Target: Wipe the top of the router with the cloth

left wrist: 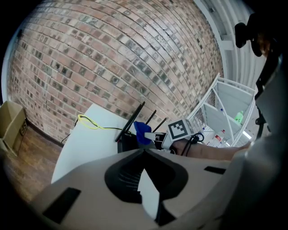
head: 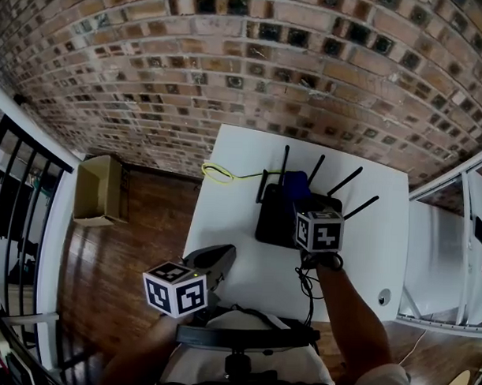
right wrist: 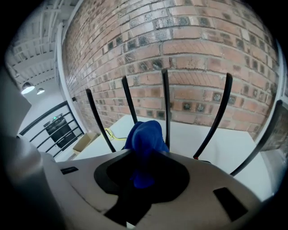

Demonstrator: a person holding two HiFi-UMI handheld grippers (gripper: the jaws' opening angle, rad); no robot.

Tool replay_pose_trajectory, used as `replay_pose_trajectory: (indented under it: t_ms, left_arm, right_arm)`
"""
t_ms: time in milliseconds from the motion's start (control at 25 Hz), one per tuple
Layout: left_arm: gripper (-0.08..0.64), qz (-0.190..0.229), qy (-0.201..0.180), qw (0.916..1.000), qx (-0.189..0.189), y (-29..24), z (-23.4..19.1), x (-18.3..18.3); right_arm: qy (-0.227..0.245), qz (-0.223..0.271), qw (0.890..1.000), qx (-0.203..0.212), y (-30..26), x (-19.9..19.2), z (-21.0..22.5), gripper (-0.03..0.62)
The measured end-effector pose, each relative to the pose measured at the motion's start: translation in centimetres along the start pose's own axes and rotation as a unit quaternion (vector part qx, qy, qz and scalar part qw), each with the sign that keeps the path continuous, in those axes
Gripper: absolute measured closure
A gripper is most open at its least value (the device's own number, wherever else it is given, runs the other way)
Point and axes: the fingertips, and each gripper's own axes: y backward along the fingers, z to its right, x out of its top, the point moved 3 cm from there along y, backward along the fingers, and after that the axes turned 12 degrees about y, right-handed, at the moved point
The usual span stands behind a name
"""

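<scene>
Soft blue cloth — matt black plastic router — smooth white table.

- White table, mostly bare.
- Black router sits near the middle, four antennas up.
- Yellow cable loops at the far left corner.
- Small round item near the right front edge, unclear what.

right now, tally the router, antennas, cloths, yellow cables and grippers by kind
router: 1
antennas: 5
cloth: 1
yellow cable: 1
grippers: 2, the left gripper and the right gripper
total: 10
</scene>
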Motion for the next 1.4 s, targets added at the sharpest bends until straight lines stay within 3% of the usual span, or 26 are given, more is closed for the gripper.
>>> replay_pose_trajectory:
  t_ms: [400, 760, 1080, 1400]
  left_arm:
    - [0.529, -0.008, -0.007, 0.9999, -0.010, -0.7, 0.2, -0.1]
    - [0.531, -0.014, -0.009, 0.9997, -0.018, -0.7, 0.4, -0.2]
    - [0.531, -0.014, -0.007, 0.9998, -0.015, -0.1, -0.3, -0.2]
    - [0.531, -0.011, 0.000, 0.9999, -0.010, 0.7, -1.5, 0.3]
  right_arm:
    - [0.039, 0.138, 0.989, 0.016, 7.2, 6.3, -1.3, 0.472]
    - [0.092, 0.259, 0.959, 0.067, 13.2, 12.5, -5.7, 0.472]
    - [0.115, 0.271, 0.948, 0.122, 12.5, 14.3, -9.9, 0.472]
    - [0.098, 0.227, 0.958, 0.141, 8.4, 13.5, -11.4, 0.472]
